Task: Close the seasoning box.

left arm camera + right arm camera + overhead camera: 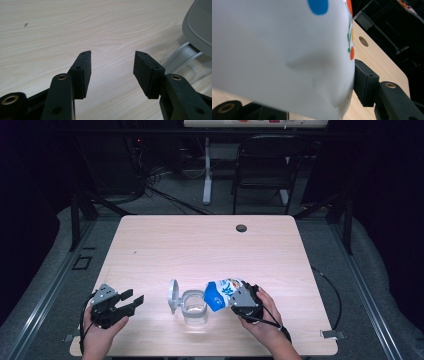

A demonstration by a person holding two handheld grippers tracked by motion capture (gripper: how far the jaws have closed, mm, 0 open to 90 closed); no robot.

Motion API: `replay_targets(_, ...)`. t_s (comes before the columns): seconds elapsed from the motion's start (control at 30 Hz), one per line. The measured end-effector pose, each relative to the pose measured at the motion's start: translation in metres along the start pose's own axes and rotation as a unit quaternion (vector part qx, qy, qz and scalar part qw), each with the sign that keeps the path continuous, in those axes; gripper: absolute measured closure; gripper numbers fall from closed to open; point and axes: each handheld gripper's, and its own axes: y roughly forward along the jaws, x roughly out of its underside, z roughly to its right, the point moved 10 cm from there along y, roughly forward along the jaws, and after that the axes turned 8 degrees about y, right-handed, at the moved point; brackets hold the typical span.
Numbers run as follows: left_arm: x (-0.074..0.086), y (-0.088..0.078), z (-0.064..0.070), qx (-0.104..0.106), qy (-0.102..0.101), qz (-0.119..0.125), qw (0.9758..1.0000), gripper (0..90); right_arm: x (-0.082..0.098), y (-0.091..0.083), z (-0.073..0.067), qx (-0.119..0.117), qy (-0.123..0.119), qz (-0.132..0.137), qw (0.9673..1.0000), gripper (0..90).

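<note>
Right gripper (pixel 239 299) jaws clamped on white-and-blue pouch (pixel 223 293), tilted over clear lidded container (pixel 194 307) near counter (pixel 210 245) front edge. Left gripper (pixel 131 300) jaws apart, nothing between, front-left.

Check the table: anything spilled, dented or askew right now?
No spill visible. The pouch, tipped over the clear jar, shows a dent where the right gripper squeezes it. The jar's lid stands swung open. Left gripper waits open.

The pouch (pixel 223 293) is white and blue with orange dots, beside the clear container (pixel 194 309) with grey lid (pixel 173 295) on the light woodgrain table (pixel 200 245).
</note>
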Motion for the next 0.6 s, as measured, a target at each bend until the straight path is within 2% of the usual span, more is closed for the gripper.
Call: replay_targets(0.6,0.0007,-0.0009,-0.0008,0.001,0.001,-0.005,1.0,49.0,-0.0039,0.0045,0.0021,0.012,-0.019,-0.005,0.9997,48.0)
